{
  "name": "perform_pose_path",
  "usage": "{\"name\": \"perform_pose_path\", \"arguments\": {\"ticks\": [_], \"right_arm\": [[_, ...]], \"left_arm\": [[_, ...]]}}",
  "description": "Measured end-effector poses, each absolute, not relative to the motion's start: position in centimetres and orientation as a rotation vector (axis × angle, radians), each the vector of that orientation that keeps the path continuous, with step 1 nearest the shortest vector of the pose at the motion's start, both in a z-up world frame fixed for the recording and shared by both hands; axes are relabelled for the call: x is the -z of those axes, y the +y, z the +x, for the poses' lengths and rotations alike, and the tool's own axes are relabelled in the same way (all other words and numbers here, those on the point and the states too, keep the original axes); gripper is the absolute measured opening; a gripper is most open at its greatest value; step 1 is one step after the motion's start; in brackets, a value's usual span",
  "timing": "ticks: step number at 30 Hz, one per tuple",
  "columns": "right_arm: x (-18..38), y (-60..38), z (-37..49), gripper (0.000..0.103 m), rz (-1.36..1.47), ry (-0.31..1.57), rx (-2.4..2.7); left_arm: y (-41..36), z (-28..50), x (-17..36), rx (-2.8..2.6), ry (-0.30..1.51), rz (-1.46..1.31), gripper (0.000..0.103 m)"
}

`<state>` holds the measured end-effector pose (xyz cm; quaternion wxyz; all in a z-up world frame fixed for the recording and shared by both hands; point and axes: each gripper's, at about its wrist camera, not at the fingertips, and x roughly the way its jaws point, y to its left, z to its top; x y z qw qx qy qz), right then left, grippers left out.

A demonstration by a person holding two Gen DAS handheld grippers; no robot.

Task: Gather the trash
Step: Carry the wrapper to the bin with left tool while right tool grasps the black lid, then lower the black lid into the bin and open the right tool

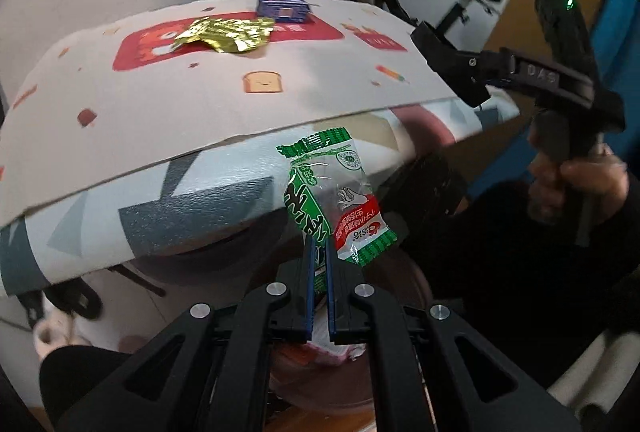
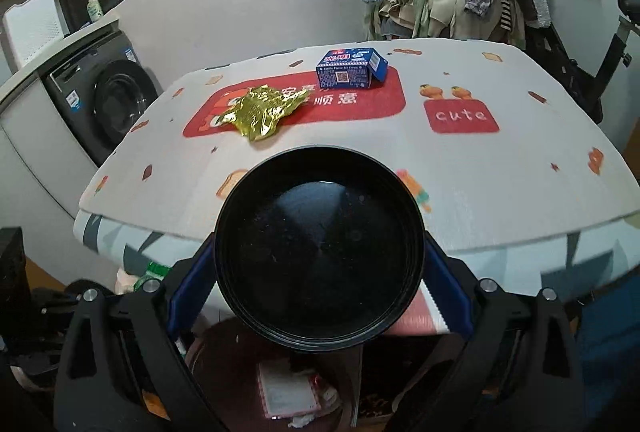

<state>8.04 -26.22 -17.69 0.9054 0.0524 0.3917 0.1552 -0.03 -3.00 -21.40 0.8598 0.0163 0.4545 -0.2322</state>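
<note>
Trash is being cleared off the table [image 2: 500, 192], and two pieces are in hand at once. A green-and-white wrapper [image 1: 332, 200] is pinched by its lower end in the left gripper [image 1: 319, 272], whose jaws are pressed together on it; it is held off the table's near edge, above a brown bin [image 1: 340, 380] in which crumpled paper can already be seen. A round black bowl [image 2: 318, 248] is clamped across its rim in the right gripper [image 2: 318, 296], whose jaws are spread wide against its sides; it is held at the table's near edge, with the bin below it in the right wrist view as well. Two pieces are left on the table: a crumpled gold foil [image 2: 262, 110] on the red panel of the cloth, and a small blue box [image 2: 352, 66] just behind it. The step in hand is judged to be the carry to the bin. Next, the wrapper should be brought over the bin's opening and the left jaws opened; the bowl should be lowered and let go likewise. The foil and box remain to be fetched afterwards.
</note>
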Motion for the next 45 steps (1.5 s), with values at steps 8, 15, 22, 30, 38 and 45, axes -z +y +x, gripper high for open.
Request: {"name": "perform_pose_path", "arguments": {"ticks": [8, 15, 22, 30, 38, 45], "right_arm": [[18.3, -26.6, 5.4, 0.093, 0.124, 0.811, -0.326], [19.9, -24.8, 4.2, 0.093, 0.091, 0.867, -0.366], [20.9, -21.4, 2.9, 0.093, -0.055, 0.874, -0.440], [22.5, -19.0, 2.5, 0.093, -0.157, 0.910, -0.477], [23.4, -17.4, 2.6, 0.093, -0.224, 0.925, -0.487], [23.6, -17.4, 2.7, 0.093, -0.232, 0.935, -0.483]], "left_arm": [[-4.5, -0.4, 22.5, 0.512, 0.986, 0.101, 0.036], [-2.8, -0.9, 20.6, 0.434, 0.882, 0.036, 0.081], [0.2, -0.9, 16.8, 0.390, 0.728, -0.008, 0.097], [2.9, -0.9, 17.2, 0.255, 0.684, 0.008, 0.097], [3.0, -0.2, 18.0, 0.247, 0.718, 0.000, 0.097], [3.5, 0.0, 18.4, 0.237, 0.729, -0.031, 0.097]]}}
